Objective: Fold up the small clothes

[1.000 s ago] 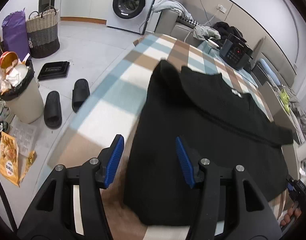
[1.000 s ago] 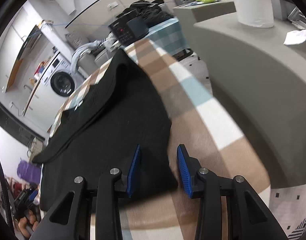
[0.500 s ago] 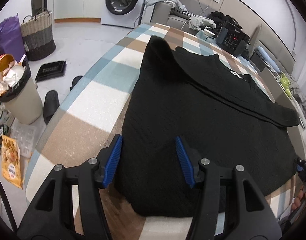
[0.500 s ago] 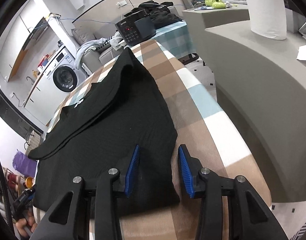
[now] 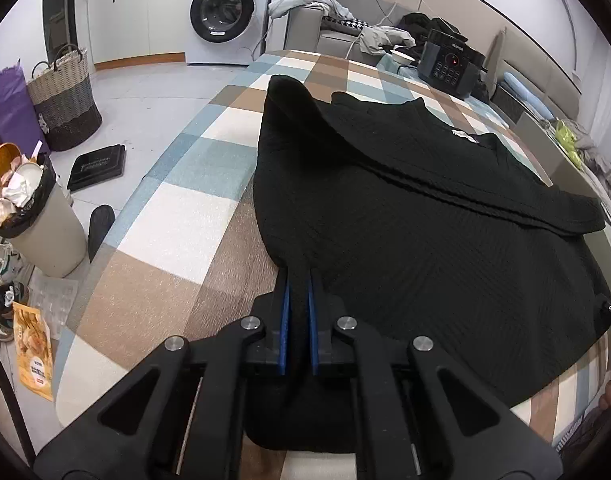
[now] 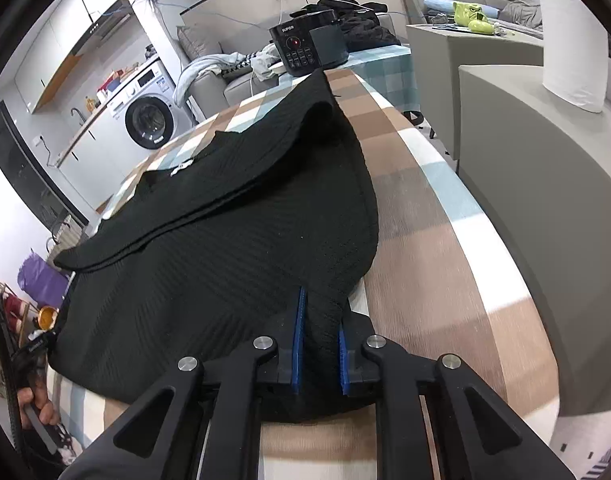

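A black ribbed garment (image 5: 425,220) lies spread on the checked tablecloth (image 5: 177,216), its sleeves folded in across the back. In the left wrist view my left gripper (image 5: 298,280) is shut on the garment's near left hem corner, the cloth pinched between the blue pads. From the right wrist camera the same garment (image 6: 225,248) stretches away over the table (image 6: 425,248). My right gripper (image 6: 323,300) is at the near right hem corner, its jaws closing with a bunched fold of the cloth pressed between the pads.
A black cooker (image 5: 449,64) stands at the table's far end. Left of the table are a full bin (image 5: 37,216), a woven basket (image 5: 65,100), a slipper and a washing machine (image 5: 221,12). A grey counter (image 6: 545,160) with a paper roll (image 6: 573,40) flanks the right side.
Both grippers went from open over the hem corners to closed on the cloth. Each has also moved a little and rolled, so the table sits more level in view.
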Available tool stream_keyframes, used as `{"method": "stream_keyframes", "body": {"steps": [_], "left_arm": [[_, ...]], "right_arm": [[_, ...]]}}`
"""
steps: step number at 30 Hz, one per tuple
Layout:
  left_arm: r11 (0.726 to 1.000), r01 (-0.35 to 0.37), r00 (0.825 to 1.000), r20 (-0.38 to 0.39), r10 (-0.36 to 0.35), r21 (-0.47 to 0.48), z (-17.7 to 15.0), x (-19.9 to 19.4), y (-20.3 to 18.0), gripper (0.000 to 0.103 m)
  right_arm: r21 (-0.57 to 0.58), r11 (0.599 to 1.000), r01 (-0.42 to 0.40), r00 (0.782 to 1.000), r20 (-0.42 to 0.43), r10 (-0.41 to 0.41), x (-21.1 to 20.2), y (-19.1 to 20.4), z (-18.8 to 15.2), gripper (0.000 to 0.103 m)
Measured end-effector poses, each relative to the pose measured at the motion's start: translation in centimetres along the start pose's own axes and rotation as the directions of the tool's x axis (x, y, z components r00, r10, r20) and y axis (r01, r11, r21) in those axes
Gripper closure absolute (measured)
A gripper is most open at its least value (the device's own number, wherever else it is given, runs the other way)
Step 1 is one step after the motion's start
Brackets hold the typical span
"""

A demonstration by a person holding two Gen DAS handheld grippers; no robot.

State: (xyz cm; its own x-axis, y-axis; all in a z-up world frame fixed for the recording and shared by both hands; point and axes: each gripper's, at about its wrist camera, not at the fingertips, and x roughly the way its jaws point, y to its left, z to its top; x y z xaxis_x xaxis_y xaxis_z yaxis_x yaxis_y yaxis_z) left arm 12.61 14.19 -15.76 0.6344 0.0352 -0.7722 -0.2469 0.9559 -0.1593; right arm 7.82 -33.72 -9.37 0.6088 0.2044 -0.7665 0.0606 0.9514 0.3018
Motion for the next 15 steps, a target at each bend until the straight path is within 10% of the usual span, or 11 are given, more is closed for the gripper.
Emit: {"method": "stream_keyframes", "body": {"steps": [7,10,15], "left_arm": [[0.999,0.032,0.999,-0.015,-0.033,-0.033,-1.4,-1.8,1.9,0.097],[0.995,0.037,0.998,-0.037,-0.041,-0.089,-1.1,-2.1,2.7,0.090],[0.981,0.084,0.996,-0.001,-0.085,-0.174,0.8,-3.0,3.8,0.041]], "right_arm": [[0.066,0.998,-0.013,1.000,-0.002,0.014,-1.9,-0.3,-1.8,0.086],[0.138,0.990,-0.032,0.999,0.035,0.028,-2.5,-1.1,-1.1,0.070],[0.164,0.985,-0.050,0.990,0.137,0.027,-4.4,-0.9,1.7,0.060]]}}
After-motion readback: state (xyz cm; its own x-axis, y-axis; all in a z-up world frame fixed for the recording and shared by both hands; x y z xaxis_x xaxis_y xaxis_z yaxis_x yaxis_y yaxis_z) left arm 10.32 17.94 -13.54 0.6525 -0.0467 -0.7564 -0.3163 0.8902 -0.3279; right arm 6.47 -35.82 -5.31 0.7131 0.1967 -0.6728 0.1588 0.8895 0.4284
